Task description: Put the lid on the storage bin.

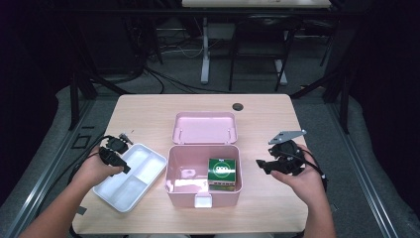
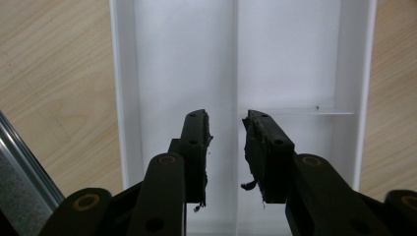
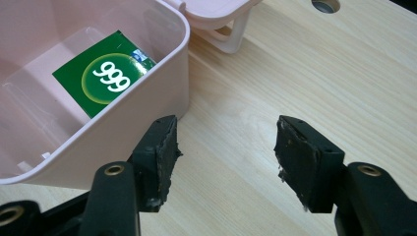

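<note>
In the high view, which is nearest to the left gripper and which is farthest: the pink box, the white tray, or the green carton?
1. White tray: directly under the left gripper, at the table's left.
2. Pink box: centre.
3. Green carton: inside the box's right half.

tray (image 1: 130,178) left of box (image 1: 204,191), carton (image 1: 221,173) inside box

High view: fixed above the near edge of the bench (image 1: 148,106), facing forward and down, far enough to take in the whole top and the floor beyond. Left gripper view: rides close over the white tray (image 2: 125,98) by the left edge, looking straight down its dividers; the tray (image 1: 106,191) is shared with the high view. Right gripper view: low, close, angled along the pink box (image 3: 162,93) wall toward the far right corner; the box (image 1: 171,166) is shared too.
</note>
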### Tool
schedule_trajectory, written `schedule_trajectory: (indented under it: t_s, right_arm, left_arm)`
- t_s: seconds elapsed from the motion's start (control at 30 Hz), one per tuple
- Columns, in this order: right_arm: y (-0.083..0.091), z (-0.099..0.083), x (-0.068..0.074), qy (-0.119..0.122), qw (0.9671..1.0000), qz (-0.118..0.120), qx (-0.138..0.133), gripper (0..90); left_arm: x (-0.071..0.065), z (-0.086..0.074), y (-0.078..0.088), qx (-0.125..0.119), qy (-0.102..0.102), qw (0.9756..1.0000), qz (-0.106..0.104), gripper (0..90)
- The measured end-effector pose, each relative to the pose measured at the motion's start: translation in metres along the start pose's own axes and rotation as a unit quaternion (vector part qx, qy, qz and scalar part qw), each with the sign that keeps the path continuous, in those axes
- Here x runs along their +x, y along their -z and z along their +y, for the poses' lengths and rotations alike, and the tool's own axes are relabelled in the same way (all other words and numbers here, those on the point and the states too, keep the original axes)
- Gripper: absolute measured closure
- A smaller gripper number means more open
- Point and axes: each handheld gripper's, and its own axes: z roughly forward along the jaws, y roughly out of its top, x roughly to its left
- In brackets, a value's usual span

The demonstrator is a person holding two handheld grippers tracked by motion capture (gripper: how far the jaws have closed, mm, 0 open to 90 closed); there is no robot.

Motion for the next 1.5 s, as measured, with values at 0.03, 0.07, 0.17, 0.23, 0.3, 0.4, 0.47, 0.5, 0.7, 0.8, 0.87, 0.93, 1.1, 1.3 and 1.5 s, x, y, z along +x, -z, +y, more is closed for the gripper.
schedule_trajectory:
  t_s: [0.03, 0.07, 0.17, 0.23, 0.3, 0.4, 0.47, 0.5, 0.7, 0.8, 0.87, 0.93, 1.1, 1.3, 1.5]
  right_arm:
    - [0.000, 0.000, 0.000, 0.000, 1.0000, 0.000, 0.000, 41.2]
    - [0.000, 0.000, -0.001, -0.002, 1.0000, 0.005, -0.003, 41.5]
    - [0.002, -0.001, -0.002, -0.006, 1.0000, 0.000, -0.006, 41.6]
    - [0.003, -0.001, -0.002, -0.006, 1.0000, 0.001, -0.007, 41.6]
    - [0.004, -0.001, -0.003, -0.009, 0.9999, -0.001, -0.013, 41.6]
    - [0.005, -0.001, -0.004, -0.008, 0.9999, 0.000, -0.014, 41.6]
    - [0.004, -0.001, -0.003, -0.006, 0.9999, -0.003, -0.013, 41.5]
    - [0.003, -0.001, -0.003, -0.005, 0.9999, 0.001, -0.015, 41.5]
    - [0.003, -0.001, -0.002, -0.002, 1.0000, -0.001, -0.009, 41.1]
    - [0.003, -0.001, -0.002, -0.002, 1.0000, -0.001, -0.009, 41.0]
    - [0.003, -0.001, -0.002, -0.002, 1.0000, -0.002, -0.008, 41.0]
    - [0.003, -0.001, -0.002, -0.002, 1.0000, -0.001, -0.009, 40.9]
    - [0.002, -0.001, -0.002, -0.001, 1.0000, -0.001, -0.008, 40.7]
    - [0.001, -0.001, -0.001, 0.001, 1.0000, -0.003, -0.006, 40.6]
    - [0.000, -0.001, -0.001, 0.001, 1.0000, 0.000, -0.007, 40.6]
  left_arm:
    - [0.000, 0.000, -0.001, 0.002, 0.000, 1.0000, 0.001, 69.5]
    - [0.001, 0.001, -0.003, 0.004, 0.000, 1.0000, 0.000, 70.0]
    - [0.001, 0.001, -0.006, 0.015, 0.001, 0.9999, 0.003, 73.5]
    - [0.001, 0.001, -0.009, 0.017, 0.000, 0.9999, 0.000, 74.6]
    - [0.001, 0.001, -0.011, 0.020, 0.001, 0.9998, -0.002, 76.8]
    - [0.000, 0.001, -0.017, 0.028, -0.002, 0.9996, -0.004, 76.9]
    - [-0.001, 0.002, -0.022, 0.037, -0.005, 0.9993, -0.005, 76.9]
    - [-0.002, 0.002, -0.025, 0.044, -0.007, 0.9990, -0.006, 76.3]
    - [-0.001, 0.003, -0.031, 0.047, 0.003, 0.9988, -0.012, 76.7]
    - [0.001, 0.003, -0.031, 0.047, 0.010, 0.9987, -0.019, 78.1]
    - [0.002, 0.003, -0.031, 0.049, 0.013, 0.9985, -0.023, 78.7]
    - [0.002, 0.002, -0.031, 0.048, 0.013, 0.9985, -0.023, 78.9]
    - [0.001, 0.001, -0.032, 0.056, 0.009, 0.9981, -0.025, 79.0]
    - [-0.001, 0.002, -0.037, 0.059, 0.010, 0.9978, -0.027, 80.8]
    - [-0.003, 0.005, -0.044, 0.070, 0.005, 0.9971, -0.029, 83.9]
